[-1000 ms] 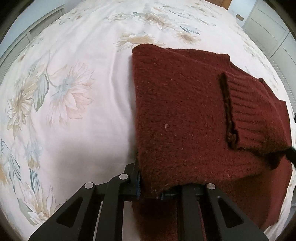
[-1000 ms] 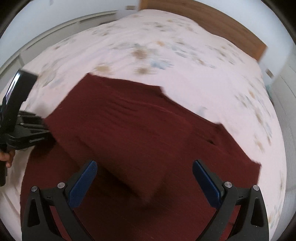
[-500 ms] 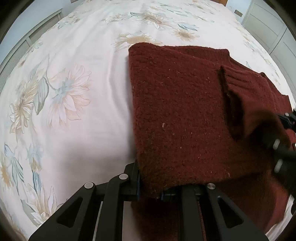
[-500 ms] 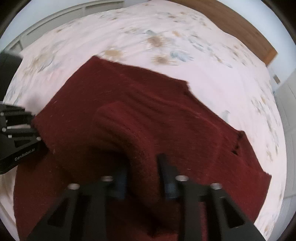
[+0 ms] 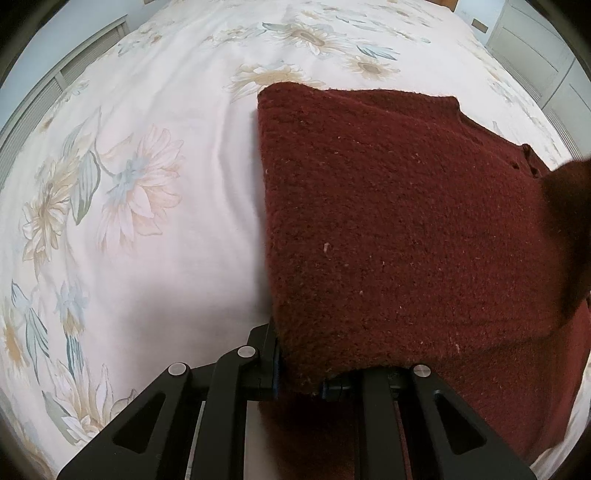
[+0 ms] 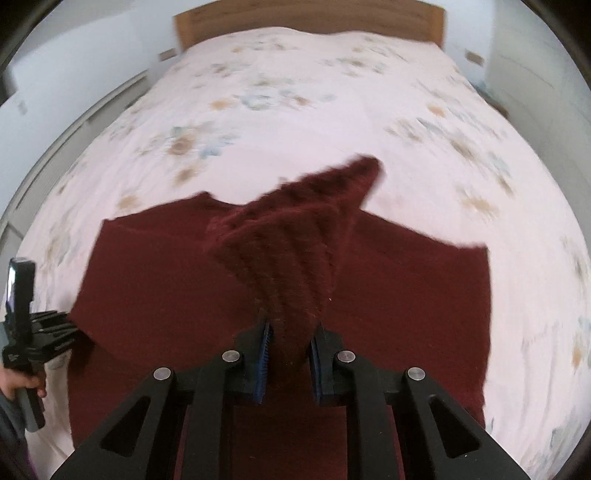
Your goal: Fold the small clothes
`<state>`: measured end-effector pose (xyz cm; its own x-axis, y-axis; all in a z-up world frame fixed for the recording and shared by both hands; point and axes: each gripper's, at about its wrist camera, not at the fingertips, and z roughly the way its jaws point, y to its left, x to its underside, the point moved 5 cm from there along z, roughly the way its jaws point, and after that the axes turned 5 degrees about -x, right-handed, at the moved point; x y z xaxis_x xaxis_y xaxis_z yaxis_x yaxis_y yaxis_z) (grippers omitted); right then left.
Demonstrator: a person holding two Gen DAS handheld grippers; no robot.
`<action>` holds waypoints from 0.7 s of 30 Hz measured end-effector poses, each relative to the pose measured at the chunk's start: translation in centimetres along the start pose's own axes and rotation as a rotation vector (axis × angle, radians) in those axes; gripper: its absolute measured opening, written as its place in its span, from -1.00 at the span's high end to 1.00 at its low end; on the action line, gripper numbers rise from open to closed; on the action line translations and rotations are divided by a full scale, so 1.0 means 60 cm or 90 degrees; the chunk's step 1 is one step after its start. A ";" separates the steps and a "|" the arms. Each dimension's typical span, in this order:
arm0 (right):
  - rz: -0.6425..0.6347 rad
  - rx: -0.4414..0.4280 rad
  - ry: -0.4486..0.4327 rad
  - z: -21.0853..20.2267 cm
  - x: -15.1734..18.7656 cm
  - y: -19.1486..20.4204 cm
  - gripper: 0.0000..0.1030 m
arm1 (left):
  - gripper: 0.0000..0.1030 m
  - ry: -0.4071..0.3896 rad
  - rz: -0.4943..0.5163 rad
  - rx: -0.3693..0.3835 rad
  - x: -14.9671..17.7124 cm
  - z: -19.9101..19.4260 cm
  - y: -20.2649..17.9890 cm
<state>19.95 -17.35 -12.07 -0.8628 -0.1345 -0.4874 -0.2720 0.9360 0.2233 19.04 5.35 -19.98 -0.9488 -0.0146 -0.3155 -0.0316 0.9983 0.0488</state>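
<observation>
A dark red knitted sweater [image 5: 388, 221] lies partly folded on the flowered bedspread [image 5: 147, 177]. My left gripper [image 5: 299, 384] is shut on the near corner of its folded layer, which drapes forward from the jaws. In the right wrist view, the sweater [image 6: 406, 295] spreads across the bed and its ribbed sleeve [image 6: 295, 251] rises in a twisted cone from my right gripper [image 6: 290, 350]. The right jaws are closing, and their blue pads press on the sleeve's end. The lifted sleeve [image 5: 569, 229] shows blurred at the right edge of the left wrist view.
A wooden headboard [image 6: 306, 18] closes the far end of the bed. White cupboard doors [image 5: 535, 48] stand at the right. The left gripper [image 6: 40, 332] and a hand [image 6: 18, 384] holding it show at the right wrist view's left edge.
The right gripper went from wide open above the sweater to closed on the sleeve, then lifted it up and to the right. The left gripper kept its grip and barely shifted.
</observation>
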 end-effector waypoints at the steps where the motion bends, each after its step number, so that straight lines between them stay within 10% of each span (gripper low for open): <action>1: 0.022 -0.008 0.008 0.005 0.009 -0.018 0.65 | 0.74 0.001 0.001 -0.001 0.000 -0.001 -0.003; 7: 0.052 0.002 0.051 0.032 0.068 -0.067 0.58 | 0.74 0.003 0.004 -0.008 -0.002 -0.003 -0.005; 12: 0.074 0.032 0.067 0.027 0.096 -0.106 -0.04 | 0.72 0.007 0.005 -0.006 -0.009 0.006 0.002; 21: 0.081 0.061 0.058 -0.043 0.065 -0.162 -0.52 | 0.71 0.003 0.010 -0.007 -0.005 0.004 0.000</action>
<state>18.12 -27.80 -14.00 -0.9239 -0.0379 -0.3808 -0.1202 0.9734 0.1948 19.38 5.34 -20.10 -0.9509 0.0012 -0.3094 -0.0198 0.9977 0.0647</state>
